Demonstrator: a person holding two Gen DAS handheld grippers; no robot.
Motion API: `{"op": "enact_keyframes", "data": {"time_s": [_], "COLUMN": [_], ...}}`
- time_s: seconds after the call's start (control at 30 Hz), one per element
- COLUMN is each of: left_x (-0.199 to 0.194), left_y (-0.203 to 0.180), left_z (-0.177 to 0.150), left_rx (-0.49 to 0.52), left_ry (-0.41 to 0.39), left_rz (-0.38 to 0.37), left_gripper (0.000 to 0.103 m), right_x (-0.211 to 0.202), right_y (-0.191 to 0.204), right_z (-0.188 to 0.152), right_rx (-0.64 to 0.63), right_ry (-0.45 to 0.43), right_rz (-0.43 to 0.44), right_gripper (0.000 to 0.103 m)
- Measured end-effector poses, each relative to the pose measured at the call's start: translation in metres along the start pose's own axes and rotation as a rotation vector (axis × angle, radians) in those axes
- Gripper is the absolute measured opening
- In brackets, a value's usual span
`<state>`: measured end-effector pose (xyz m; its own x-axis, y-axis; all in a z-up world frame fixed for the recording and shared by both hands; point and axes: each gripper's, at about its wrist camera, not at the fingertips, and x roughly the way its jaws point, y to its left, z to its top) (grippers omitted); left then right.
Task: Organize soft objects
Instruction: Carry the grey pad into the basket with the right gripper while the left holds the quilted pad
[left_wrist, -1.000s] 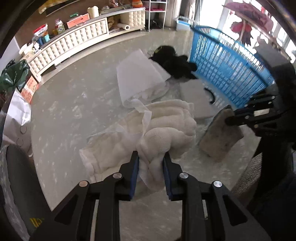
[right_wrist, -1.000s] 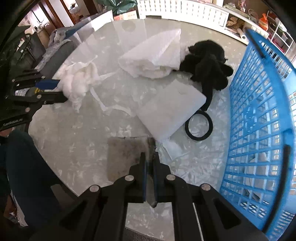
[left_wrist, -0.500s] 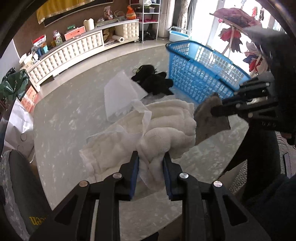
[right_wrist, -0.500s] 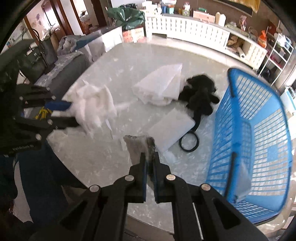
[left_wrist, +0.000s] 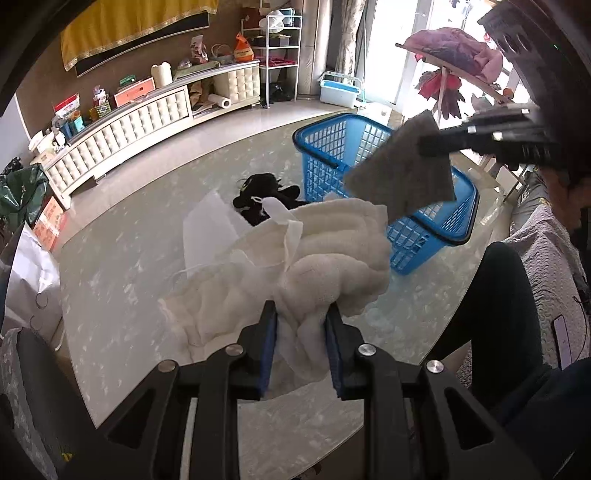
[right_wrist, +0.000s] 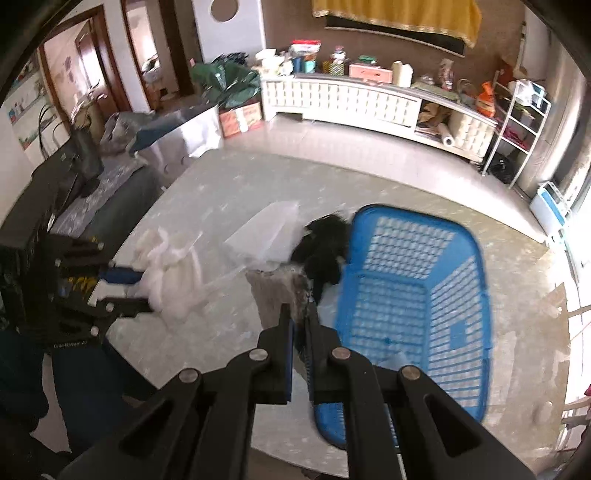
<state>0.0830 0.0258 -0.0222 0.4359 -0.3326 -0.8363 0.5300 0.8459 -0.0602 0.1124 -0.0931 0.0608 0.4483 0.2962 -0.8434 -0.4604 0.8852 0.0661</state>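
Both hand-held grippers have risen; left (left_wrist: 300, 345) clamps white cloth (left_wrist: 332, 258); right (right_wrist: 298, 332) pinches grey pad (right_wrist: 275, 295).

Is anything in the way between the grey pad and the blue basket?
Nothing visible. The right tongs hold the grey pad up in the air beside the blue basket, whose top is open. The black plush lies on the table by the basket's outside wall, not in the path.

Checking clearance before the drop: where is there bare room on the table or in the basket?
The blue basket looks nearly empty. Bare tabletop lies left of the white sheet. It is crowded where the sheet and black toy sit against the basket.
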Motion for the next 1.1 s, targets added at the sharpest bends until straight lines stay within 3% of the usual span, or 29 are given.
{"op": "enact_keyframes", "data": {"time_s": [0.2,0.5,0.7,1.1], "left_x": [0.006,0.014,0.022,0.037], "left_y": [-0.003,-0.004,0.002,0.014], "left_z": [0.004,0.008,0.009,0.006], "left_rx": [-0.003,-0.007,-0.028,-0.06], "left_ry": [0.006,0.009,0.022,0.049], "left_rz": [-0.005,-0.009,-0.017,-0.028], "left_gripper": [0.023,0.023,0.023,0.023], "right_x": [0.003,0.038,0.076,0.163], "right_y": [-0.029,-0.068,-0.085,-0.107], "right_z": [0.002,0.005,0.006,0.009], "right_rx": [0.051,0.113,0.139,0.125], "right_ry": [-0.011,0.044,0.119,0.357], "right_rz": [-0.024,-0.032,-0.069,-0.145], "right_gripper": [0.005,0.005,0.005,0.005]}}
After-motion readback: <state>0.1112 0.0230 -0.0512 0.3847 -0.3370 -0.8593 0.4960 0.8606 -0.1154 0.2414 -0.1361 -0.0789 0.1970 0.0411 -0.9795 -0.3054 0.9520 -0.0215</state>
